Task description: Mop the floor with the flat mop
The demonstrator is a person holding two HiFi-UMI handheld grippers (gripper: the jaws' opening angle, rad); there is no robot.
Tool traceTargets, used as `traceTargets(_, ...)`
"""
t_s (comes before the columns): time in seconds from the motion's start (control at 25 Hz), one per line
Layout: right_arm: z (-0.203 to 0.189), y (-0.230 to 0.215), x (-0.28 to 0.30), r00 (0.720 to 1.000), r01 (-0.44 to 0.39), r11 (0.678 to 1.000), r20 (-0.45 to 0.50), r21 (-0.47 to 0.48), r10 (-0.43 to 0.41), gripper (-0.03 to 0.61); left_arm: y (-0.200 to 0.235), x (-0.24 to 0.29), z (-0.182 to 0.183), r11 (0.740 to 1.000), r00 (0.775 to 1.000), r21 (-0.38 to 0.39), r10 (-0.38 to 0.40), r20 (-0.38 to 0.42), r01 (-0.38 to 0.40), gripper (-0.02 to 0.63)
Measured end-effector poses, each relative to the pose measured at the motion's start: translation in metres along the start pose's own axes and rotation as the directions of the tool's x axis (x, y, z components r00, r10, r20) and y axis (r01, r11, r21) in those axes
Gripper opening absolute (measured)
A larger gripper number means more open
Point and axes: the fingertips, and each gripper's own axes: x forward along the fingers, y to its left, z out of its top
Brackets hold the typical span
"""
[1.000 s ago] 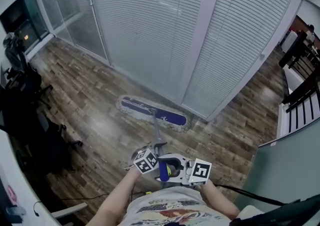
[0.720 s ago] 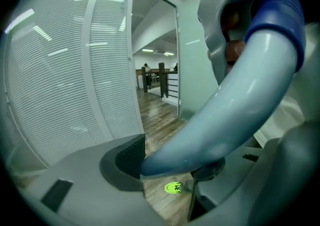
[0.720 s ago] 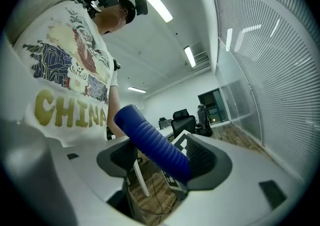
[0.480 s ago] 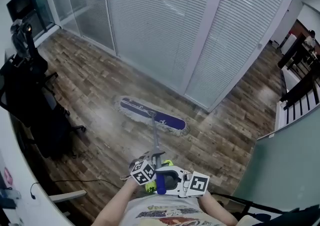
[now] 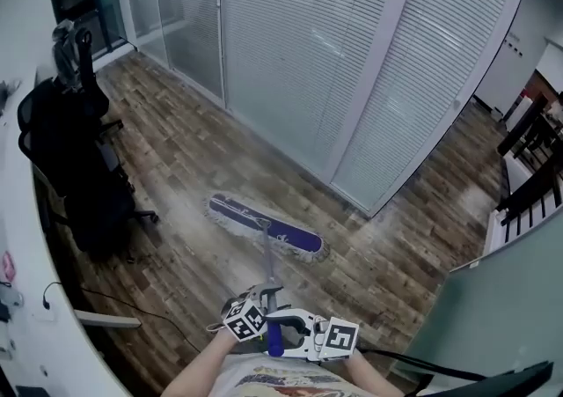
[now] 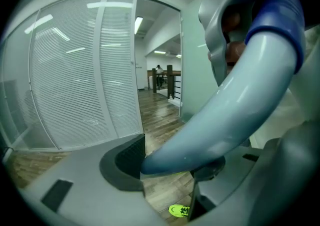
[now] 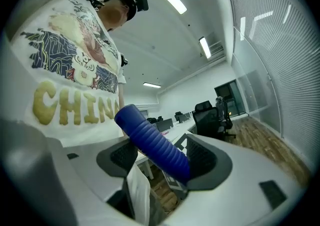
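The flat mop's head (image 5: 264, 228), blue with a pale fringe, lies flat on the wood floor in front of the glass wall. Its silver pole (image 5: 266, 268) runs up to my grippers at the bottom of the head view. My left gripper (image 5: 251, 312) is shut on the pole (image 6: 230, 115), which crosses between its dark pads (image 6: 125, 160). Just behind it my right gripper (image 5: 303, 334) is shut on the ribbed blue grip (image 7: 150, 142) at the pole's top end. My left gripper (image 6: 170, 170) points down at the floor. My right gripper (image 7: 160, 162) points level, back at my shirt.
Black office chairs (image 5: 79, 166) stand at the left beside a white desk edge (image 5: 35, 298), with a cable (image 5: 123, 303) on the floor. The glass wall with blinds (image 5: 334, 61) runs across the back. A dark railing (image 5: 528, 166) and a teal partition (image 5: 501, 298) stand at the right.
The mop head has slid over the floor away from the foot of the glass wall. Both grippers have moved along with the handle, and the chairs now show nearer at the left.
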Motion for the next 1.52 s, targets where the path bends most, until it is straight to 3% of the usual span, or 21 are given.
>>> traceTargets(0.16, -0.005, 0.056, -0.032, 0.999, -0.049, 0.999, 0.018, -0.021, 0.050, 0.282, -0.060, 0.010, 0.008, 0.999, 0.999, -0.013, 0.030, -0.012, -0.030, 0.205)
traceTargets(0.28, -0.025, 0.080, -0.045, 0.996, -0.084, 0.996, -0.037, -0.027, 0.083, 0.283, -0.083, 0.017, 0.002, 0.998, 0.998, -0.018, 0.059, -0.018, -0.059, 0.206)
traceTargets(0.48, -0.028, 0.084, -0.061, 0.997, -0.075, 0.997, 0.001, -0.013, 0.075, 0.284, -0.093, 0.030, 0.004, 0.999, 0.998, -0.002, 0.053, -0.039, -0.053, 0.204)
traceTargets(0.6, -0.017, 0.072, -0.060, 0.996, -0.078, 0.997, 0.034, -0.019, 0.078, 0.284, -0.081, 0.029, 0.013, 0.999, 0.999, -0.023, 0.040, -0.016, -0.041, 0.206)
traceTargets(0.68, -0.019, 0.065, -0.054, 0.995, -0.101, 0.995, 0.005, -0.020, 0.101, 0.284, -0.073, 0.026, 0.012, 0.999, 1.000, -0.017, 0.030, -0.010, -0.030, 0.206)
traceTargets(0.88, -0.039, 0.042, -0.028, 0.989, -0.114, 0.993, -0.090, 0.009, 0.114, 0.285, -0.048, 0.024, -0.019, 0.996, 0.997, 0.082, -0.013, -0.078, 0.019, 0.206)
traceTargets(1.24, 0.007, -0.070, 0.015, 0.997, -0.060, 0.998, 0.036, -0.025, 0.061, 0.287, 0.074, 0.009, -0.012, 1.000, 1.000, 0.007, 0.013, 0.007, -0.013, 0.206)
traceTargets(1.52, -0.001, -0.137, 0.024, 0.997, -0.074, 0.996, -0.026, -0.046, 0.073, 0.287, 0.141, 0.025, -0.019, 0.998, 1.000, 0.062, -0.001, -0.026, 0.002, 0.206)
